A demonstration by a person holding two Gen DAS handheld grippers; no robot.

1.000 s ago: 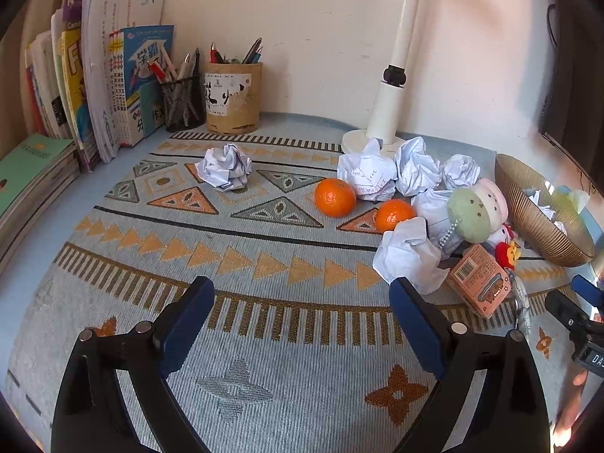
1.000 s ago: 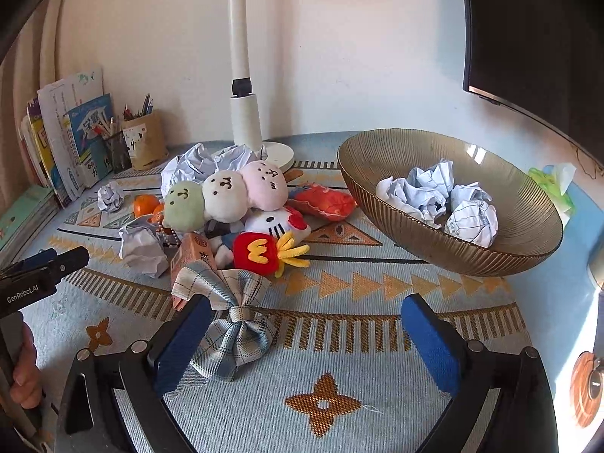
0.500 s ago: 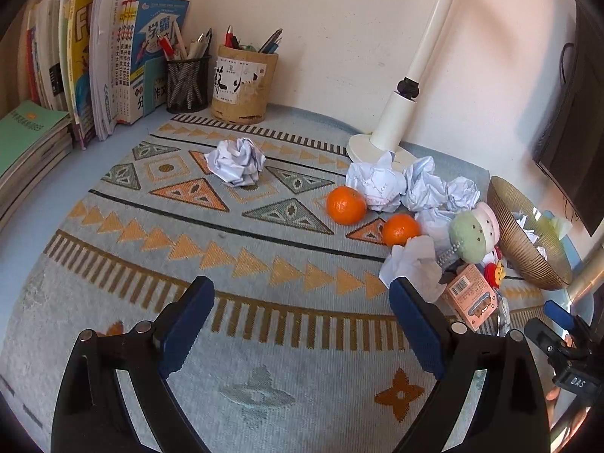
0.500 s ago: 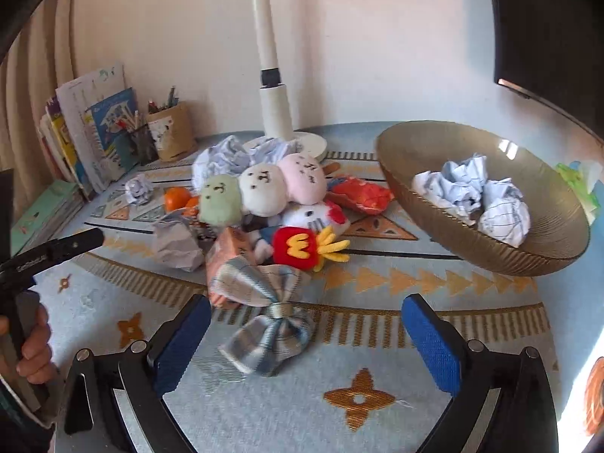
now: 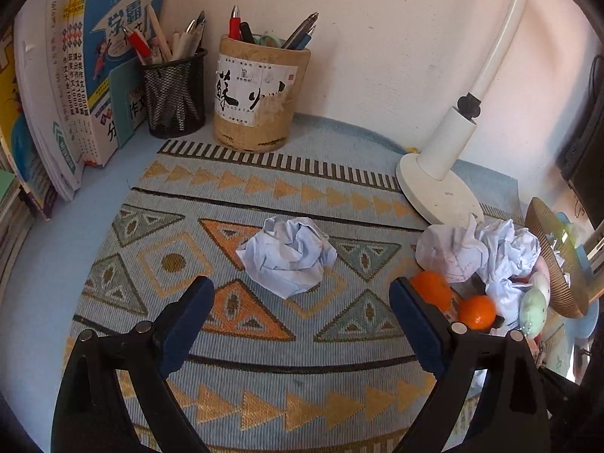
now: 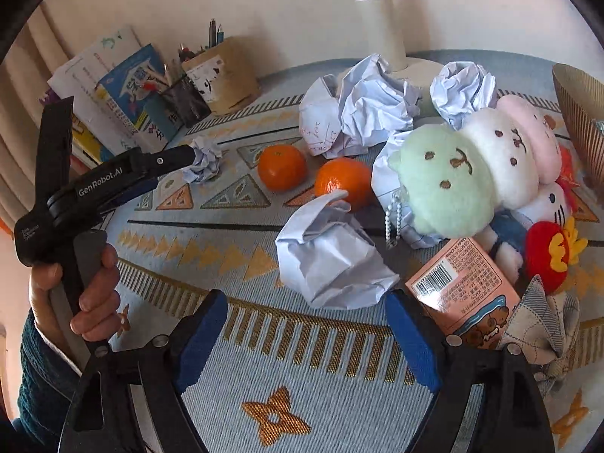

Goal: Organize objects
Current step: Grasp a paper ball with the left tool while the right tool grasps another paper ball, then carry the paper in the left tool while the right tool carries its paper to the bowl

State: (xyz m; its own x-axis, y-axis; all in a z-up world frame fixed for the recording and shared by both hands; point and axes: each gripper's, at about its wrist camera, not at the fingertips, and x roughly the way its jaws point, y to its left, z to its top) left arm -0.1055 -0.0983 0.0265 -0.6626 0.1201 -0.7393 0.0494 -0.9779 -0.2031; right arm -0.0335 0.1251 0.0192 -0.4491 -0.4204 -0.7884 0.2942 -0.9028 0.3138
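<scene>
Left tongs [image 5: 302,304]: spread, empty; a lone crumpled paper ball [image 5: 287,255] lies on the patterned mat [image 5: 264,396] just ahead, roundish, no clear long axis. Brass bowl [image 5: 555,264]: cut off at the right edge. Right tongs [image 6: 306,321]: jaws just closing, not yet pinching; another crumpled paper [image 6: 332,260] lies just ahead of the tips, partly hiding one tangerine [image 6: 343,179].

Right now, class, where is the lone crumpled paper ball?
In the left wrist view, the paper ball lies alone mid-mat, before the cardboard pen holder, left of the two oranges.
</scene>
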